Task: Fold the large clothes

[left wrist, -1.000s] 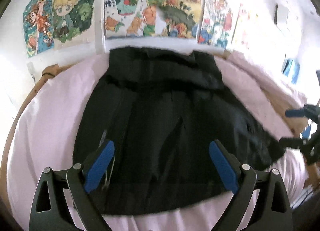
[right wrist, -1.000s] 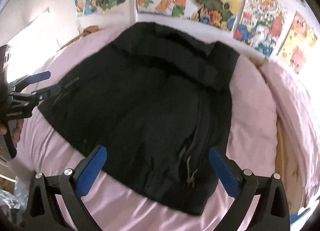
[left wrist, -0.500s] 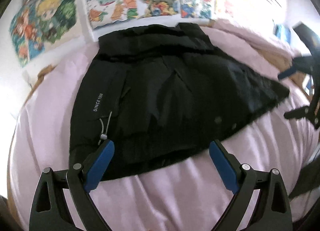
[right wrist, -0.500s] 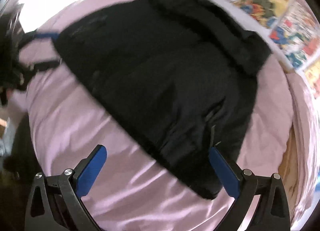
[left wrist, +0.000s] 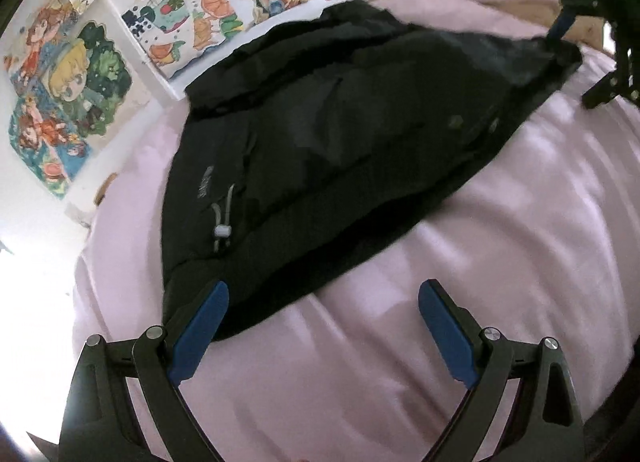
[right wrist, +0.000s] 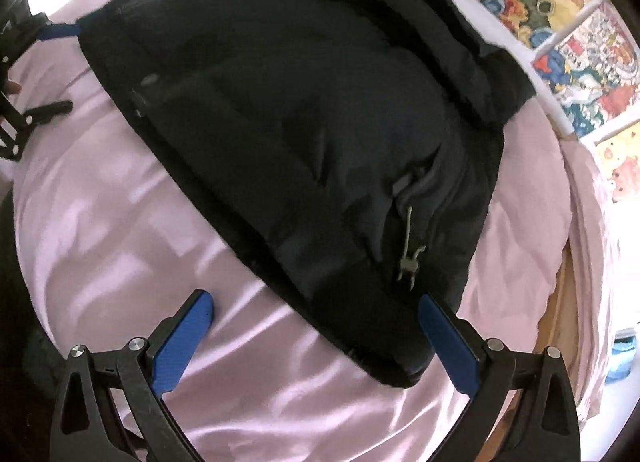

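A large black padded jacket lies spread on a pink bed sheet; it also shows in the right wrist view. My left gripper is open and empty, its left pad at the jacket's near bottom corner. My right gripper is open and empty, its right pad at the jacket's other bottom corner. A drawcord toggle hangs by the hem on one side, a zip pull on the other. Each gripper shows at the edge of the other's view, open, at the far hem corner.
Colourful cartoon posters cover the white wall behind the bed. A wooden bed frame shows at the right side of the sheet. Pink sheet lies bare in front of the jacket's hem.
Both grippers have pulled back and down toward the jacket's hem and swung outward to its two bottom corners. The jacket lies as before. Both stay open.
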A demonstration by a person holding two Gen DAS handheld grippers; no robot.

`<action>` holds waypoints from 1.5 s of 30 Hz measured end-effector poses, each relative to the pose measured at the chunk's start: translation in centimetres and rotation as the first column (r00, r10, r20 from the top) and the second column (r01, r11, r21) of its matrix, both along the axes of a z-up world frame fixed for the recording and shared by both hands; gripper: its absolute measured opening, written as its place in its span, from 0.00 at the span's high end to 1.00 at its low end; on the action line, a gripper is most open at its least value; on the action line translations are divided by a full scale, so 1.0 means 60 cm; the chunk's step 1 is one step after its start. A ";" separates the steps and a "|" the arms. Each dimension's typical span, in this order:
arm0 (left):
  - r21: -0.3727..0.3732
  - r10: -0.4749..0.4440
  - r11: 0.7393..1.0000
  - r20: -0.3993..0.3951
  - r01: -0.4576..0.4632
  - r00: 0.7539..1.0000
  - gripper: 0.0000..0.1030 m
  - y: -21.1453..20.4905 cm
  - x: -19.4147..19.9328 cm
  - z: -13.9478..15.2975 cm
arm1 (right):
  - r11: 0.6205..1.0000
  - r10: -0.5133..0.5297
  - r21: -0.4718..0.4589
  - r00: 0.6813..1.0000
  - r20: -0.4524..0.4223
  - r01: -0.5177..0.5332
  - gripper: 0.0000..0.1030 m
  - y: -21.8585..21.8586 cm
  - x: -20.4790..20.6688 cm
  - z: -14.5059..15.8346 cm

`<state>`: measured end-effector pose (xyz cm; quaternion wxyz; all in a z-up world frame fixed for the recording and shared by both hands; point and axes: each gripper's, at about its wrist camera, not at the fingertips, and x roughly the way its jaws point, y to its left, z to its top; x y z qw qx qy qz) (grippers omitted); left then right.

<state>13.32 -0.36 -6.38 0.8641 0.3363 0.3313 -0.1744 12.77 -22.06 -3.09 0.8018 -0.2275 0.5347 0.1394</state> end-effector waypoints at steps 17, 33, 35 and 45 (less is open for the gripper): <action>0.056 0.125 0.989 0.159 -0.136 0.979 0.08 0.055 0.058 -0.017 | 0.958 0.165 -0.255 0.980 0.112 -0.132 0.00 0.011 -0.011 -0.024; 0.052 0.120 0.990 0.163 -0.130 0.979 0.41 0.047 0.073 0.018 | 0.826 0.334 -0.533 0.921 0.200 -0.183 0.12 0.006 -0.042 -0.058; 0.072 0.089 0.992 0.158 -0.101 0.983 0.57 0.040 0.067 0.013 | 0.804 0.378 -0.556 0.903 0.206 -0.210 0.47 0.008 -0.048 -0.058; 0.202 -0.042 0.979 0.216 -0.002 0.975 0.97 0.018 0.033 0.019 | 0.792 0.440 -0.562 0.861 0.255 -0.238 0.93 0.006 -0.072 -0.016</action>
